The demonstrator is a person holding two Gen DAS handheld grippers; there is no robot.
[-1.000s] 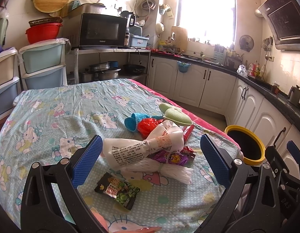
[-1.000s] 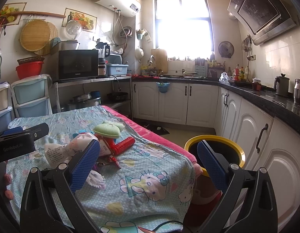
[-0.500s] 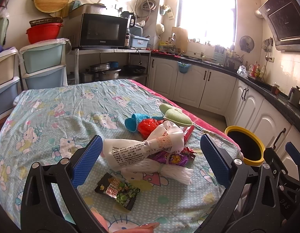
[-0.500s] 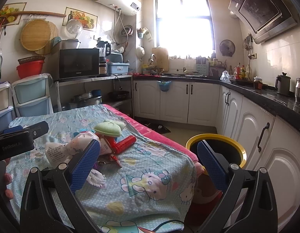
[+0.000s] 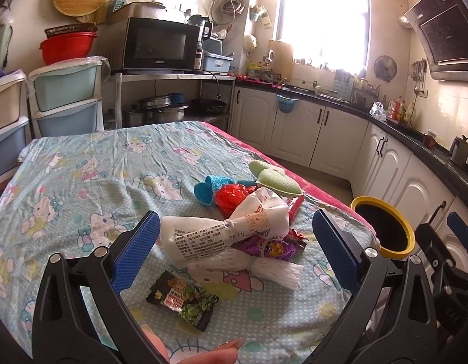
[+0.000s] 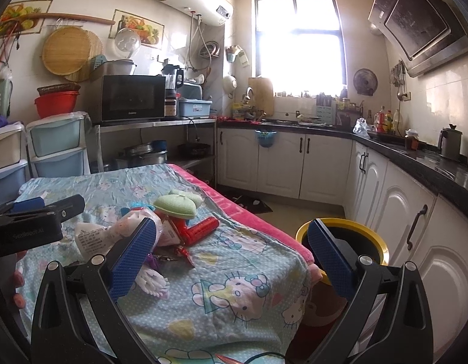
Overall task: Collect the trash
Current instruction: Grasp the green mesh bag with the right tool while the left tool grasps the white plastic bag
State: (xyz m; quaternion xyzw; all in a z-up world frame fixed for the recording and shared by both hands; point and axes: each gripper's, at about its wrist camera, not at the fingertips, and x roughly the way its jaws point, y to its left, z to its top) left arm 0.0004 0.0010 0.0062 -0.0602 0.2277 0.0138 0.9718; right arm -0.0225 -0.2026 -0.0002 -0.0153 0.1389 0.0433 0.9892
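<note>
Both grippers, left [image 5: 234, 250] and right [image 6: 231, 250], keep jaws spread, empty, barely shifted since before

The right claw [image 6: 231, 244] drifts slightly left and back, so the yellow-rimmed bin [image 6: 374, 239] slides a touch rightward in its view, while in the left wrist view fingertips [image 5: 225, 347] creep into the bottom edge.

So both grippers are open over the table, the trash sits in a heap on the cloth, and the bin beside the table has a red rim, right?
Nearly. The bin beside the table has a yellow rim, not red; the right wrist view shows it plainly. The rest holds: the left gripper and right gripper are both open, and the trash heap lies on the cloth.
</note>
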